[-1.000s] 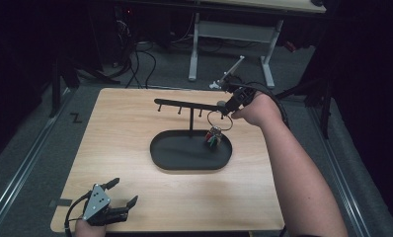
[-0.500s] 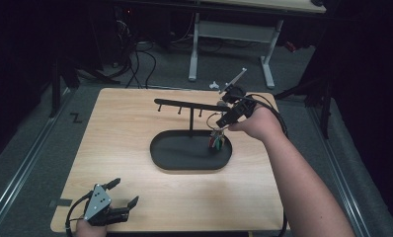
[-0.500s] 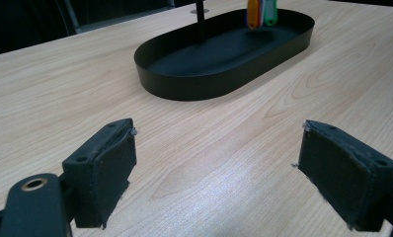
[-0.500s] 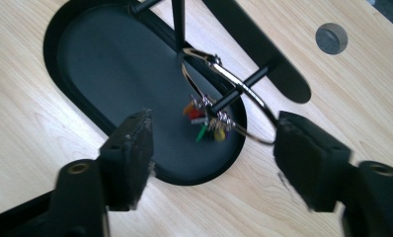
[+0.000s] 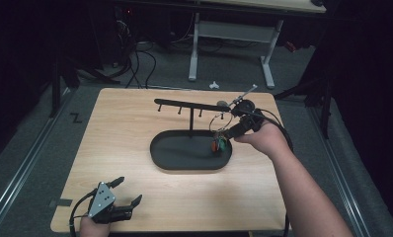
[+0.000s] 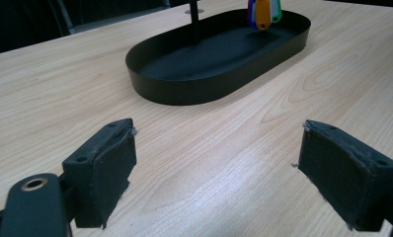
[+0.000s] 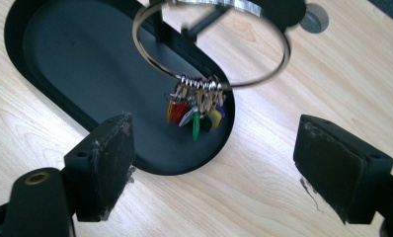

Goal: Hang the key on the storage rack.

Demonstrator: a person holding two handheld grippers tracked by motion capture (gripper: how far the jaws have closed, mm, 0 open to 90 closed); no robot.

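Note:
A black oval tray (image 5: 157, 157) sits mid-table with a post and a hook bar (image 5: 184, 104) rising from it. A large metal key ring (image 7: 254, 83) hangs at the bar's right end, and its bunch of coloured tags (image 7: 194, 111) dangles over the tray's right end (image 7: 61, 54). My right gripper (image 5: 228, 132) is just right of the ring. Its jaws have just been opening and stand wide (image 7: 214, 168), with the ring ahead of them and nothing pressed between the pads. My left gripper (image 5: 129, 190) rests open at the table's front left, facing the tray (image 6: 204, 89) and tags (image 6: 263, 12).
A small grey disc (image 5: 223, 103) lies on the wooden table (image 5: 125, 133) behind the bar's right end. Beyond the table's far edge stand white desk legs (image 5: 193, 49) and floor cables. Bare wood stretches between the left gripper (image 6: 216, 163) and the tray.
The right hand has come down and toward the tray's right end, and its jaws have let go of the ring, which now hangs from the bar. The left gripper has not moved.

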